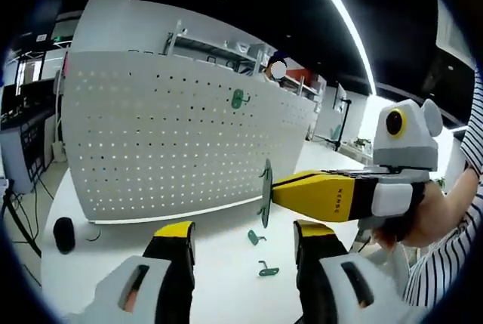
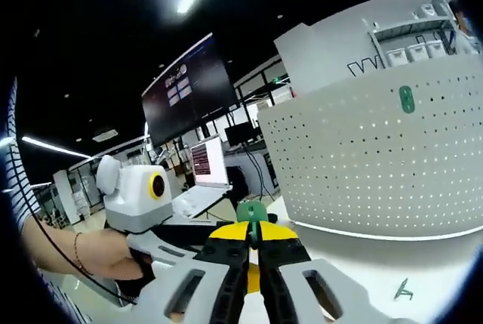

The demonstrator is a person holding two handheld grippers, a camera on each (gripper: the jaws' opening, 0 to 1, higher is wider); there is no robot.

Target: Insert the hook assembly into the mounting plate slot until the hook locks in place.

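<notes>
White tabletop (image 1: 226, 263) in an open office, dark ceiling with strip lights overhead. White perforated pegboard (image 1: 173, 143) stands upright across the tabletop, curved by the fisheye; one green hook plate (image 1: 238, 99) already sits on it near the top edge, also seen in the right gripper view high on the board (image 2: 407, 99). Right gripper (image 1: 275, 188) comes in from the right in the left gripper view, jaws closed on a green hook assembly (image 1: 266, 194), held edge-on above the tabletop in front of the pegboard, not touching the board. In the right gripper view the same green hook assembly (image 2: 252, 214) pokes up between the right gripper's (image 2: 253, 242) pinched yellow-tipped jaws. Two loose green hooks lie on the tabletop below it, one (image 1: 256, 239) nearer the board, one (image 1: 267, 270) closer to the camera. Left gripper (image 1: 245, 235) has jaws spread wide, nothing in them. Small black cylinder (image 1: 64, 234) sits at the tabletop's left edge. Person's hand and striped sleeve (image 1: 460, 211) at right. Laptop (image 2: 204, 177) in the background.
</notes>
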